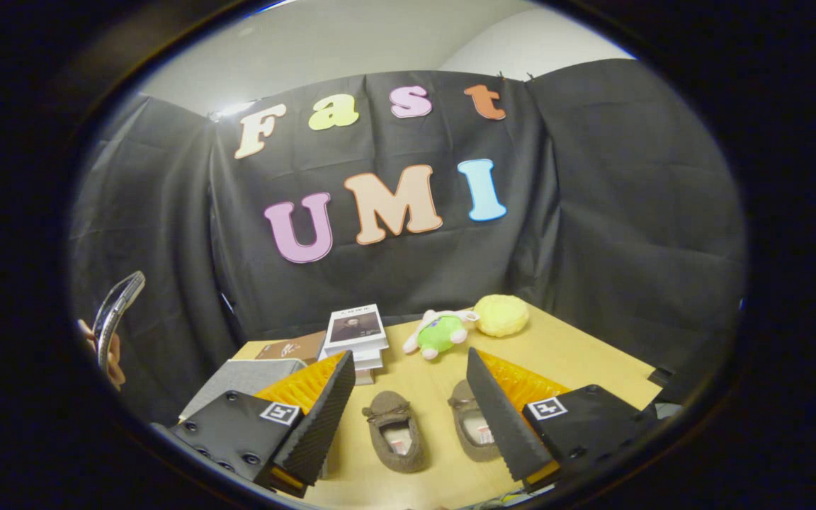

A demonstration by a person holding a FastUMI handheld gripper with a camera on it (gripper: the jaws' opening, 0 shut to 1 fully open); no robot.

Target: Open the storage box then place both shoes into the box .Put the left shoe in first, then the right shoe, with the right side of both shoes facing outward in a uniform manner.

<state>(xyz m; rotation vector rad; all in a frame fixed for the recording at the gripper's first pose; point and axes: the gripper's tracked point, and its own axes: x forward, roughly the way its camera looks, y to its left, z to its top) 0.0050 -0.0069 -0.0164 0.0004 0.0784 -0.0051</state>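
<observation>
Between the spread gripper, two shoes lie.

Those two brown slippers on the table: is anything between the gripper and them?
Nothing visible blocks them. The two brown fuzzy slippers lie side by side on the wooden table, in the gap between the open gripper's fingers. The green plush toy sits beyond them.

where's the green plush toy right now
On the table, beyond the open gripper and shoes, between the stacked books and yellow ball.
</observation>
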